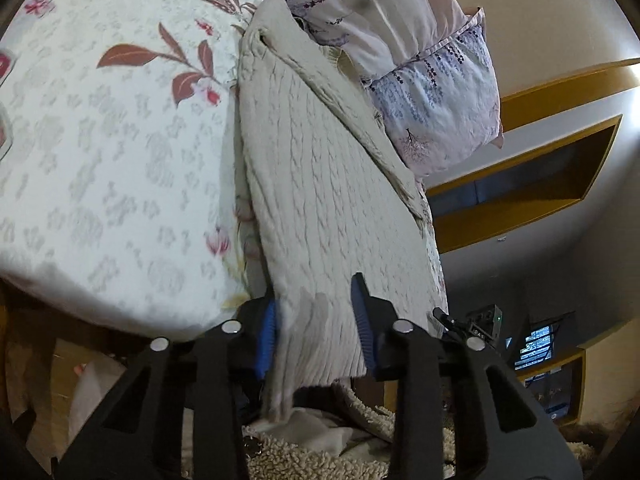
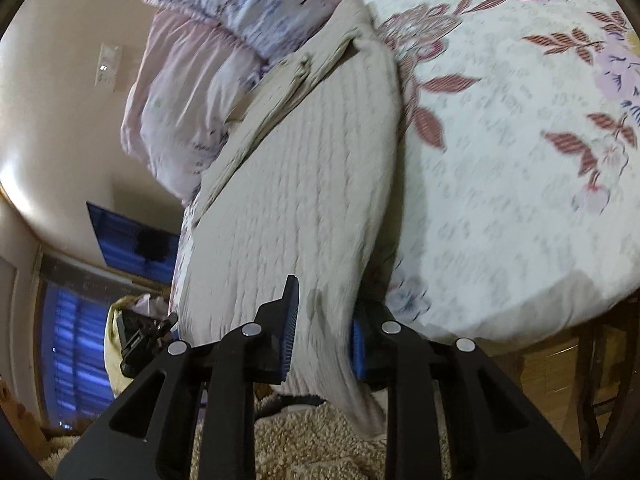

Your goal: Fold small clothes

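A cream cable-knit sweater [image 1: 320,200] lies stretched across the floral bed sheet [image 1: 100,160], its near hem hanging off the bed edge. My left gripper [image 1: 316,320] has its blue-padded jaws around the hem's left corner, with the cloth bunched between them. In the right wrist view the same sweater [image 2: 304,184] runs away from the camera, and my right gripper [image 2: 324,328] holds the hem's other corner between its blue pads. The far end of the sweater reaches the pillows.
Lilac floral pillows [image 1: 420,60] lie beyond the sweater, also in the right wrist view [image 2: 224,40]. A shaggy beige rug [image 2: 312,440] covers the floor below. Wooden wall shelves [image 1: 540,168] stand at right. A window with blinds [image 2: 76,340] is at left.
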`<state>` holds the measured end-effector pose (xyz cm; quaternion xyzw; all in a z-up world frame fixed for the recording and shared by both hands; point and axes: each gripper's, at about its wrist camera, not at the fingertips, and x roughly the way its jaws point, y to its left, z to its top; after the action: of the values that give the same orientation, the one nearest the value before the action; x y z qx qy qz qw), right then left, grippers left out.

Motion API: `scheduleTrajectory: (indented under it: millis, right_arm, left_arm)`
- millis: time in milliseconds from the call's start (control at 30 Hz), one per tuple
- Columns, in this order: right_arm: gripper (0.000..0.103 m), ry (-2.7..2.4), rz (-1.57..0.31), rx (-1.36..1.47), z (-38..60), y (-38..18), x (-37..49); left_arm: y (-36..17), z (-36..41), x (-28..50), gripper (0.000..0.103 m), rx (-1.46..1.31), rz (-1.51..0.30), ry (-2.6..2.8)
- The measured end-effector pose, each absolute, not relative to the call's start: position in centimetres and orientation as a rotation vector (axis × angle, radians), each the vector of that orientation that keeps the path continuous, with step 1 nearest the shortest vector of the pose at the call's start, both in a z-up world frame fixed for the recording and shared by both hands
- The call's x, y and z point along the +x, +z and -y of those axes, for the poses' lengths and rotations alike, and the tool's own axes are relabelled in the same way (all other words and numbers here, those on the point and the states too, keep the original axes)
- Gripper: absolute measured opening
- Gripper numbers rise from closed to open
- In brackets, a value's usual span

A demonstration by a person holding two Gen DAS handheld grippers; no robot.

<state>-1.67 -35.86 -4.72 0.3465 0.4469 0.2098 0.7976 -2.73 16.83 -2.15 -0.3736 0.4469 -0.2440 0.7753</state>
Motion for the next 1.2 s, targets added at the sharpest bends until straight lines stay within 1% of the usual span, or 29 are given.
scheduleTrajectory:
  millis: [167,233,267,300,333,533,767,967,1200]
  right_arm:
    - [0.025,0.489,-0.985,0.697,34.4,-4.5,-2.6]
    - [0.024,0.502,-0.993,0.672,34.0,-4.3,-2.9]
    - [0.013,0.502,-0.990,0.651,33.7,-4.1,-3.0]
    - [0.008,0.502,-0.977,0.638,33.5,-3.8,-3.1]
    - [0.008,0.500,-0.955,0.633,33.4,-3.4,-3.1]
    - [0.008,0.448,-0.708,0.559,33.7,1.5,-3.1]
    - [0.007,0.324,-0.524,0.407,33.4,5.3,-2.3]
    - [0.007,0.260,-0.452,0.292,32.2,7.9,0.1]
    - [0.007,0.219,-0.399,0.277,32.1,10.6,5.3]
  left_arm:
    - [-1.9,-16.2,-3.4,0.032,-0.781,-0.993,-0.546]
    - [-1.6,-15.6,-3.4,0.029,-0.741,-1.004,-0.554]
    - [-1.5,-15.2,-3.3,0.020,-0.718,-1.009,-0.552]
    - [-1.4,-14.9,-3.1,0.009,-0.685,-1.011,-0.545]
    - [-1.2,-14.9,-2.9,0.007,-0.671,-1.005,-0.539]
    - [1.8,-15.6,-1.6,0.006,-0.588,-0.888,-0.480]
    - [5.8,-17.3,1.8,0.006,-0.542,-0.764,-0.404]
    - [9.0,-17.4,5.2,0.006,-0.502,-0.688,-0.383]
    - [12.1,-16.3,11.0,0.006,-0.435,-0.618,-0.350]
